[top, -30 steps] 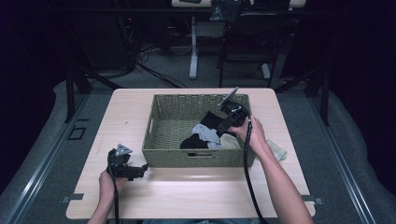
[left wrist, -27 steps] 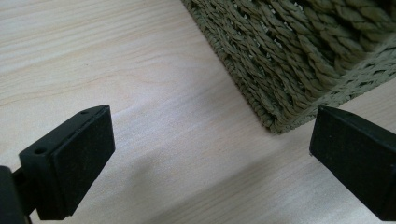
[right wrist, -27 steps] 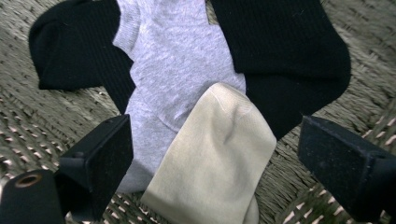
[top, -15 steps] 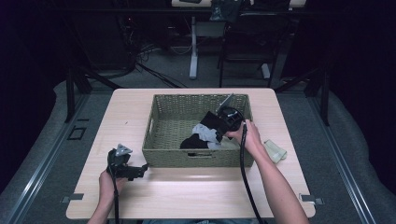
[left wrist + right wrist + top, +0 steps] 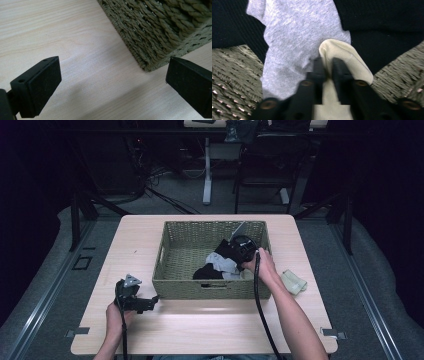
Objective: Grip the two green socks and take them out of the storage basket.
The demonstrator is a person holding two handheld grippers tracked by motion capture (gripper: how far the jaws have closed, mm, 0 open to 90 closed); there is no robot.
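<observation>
A woven olive basket (image 5: 210, 287) stands in the middle of the table and holds grey (image 5: 222, 264) and black socks (image 5: 205, 271). My right gripper (image 5: 239, 262) reaches down into its right half. Its jaws have just been closing and now pinch a fold of a cream sock (image 5: 347, 60), which lies on the grey sock (image 5: 297, 37) over black fabric (image 5: 382, 20). My left gripper (image 5: 152, 301) rests low over the table by the basket's front left corner (image 5: 155, 30). Its jaws (image 5: 112, 85) stand wide open with only bare wood between them.
A second pale sock (image 5: 294, 281) lies on the table to the right of the basket, beside my right forearm. The light wooden tabletop (image 5: 200, 325) has free room in front of and left of the basket. Dark floor and chair legs lie beyond.
My right gripper has sunk lower into the basket and its jaws have closed on the cream sock. The left gripper has stayed put.
</observation>
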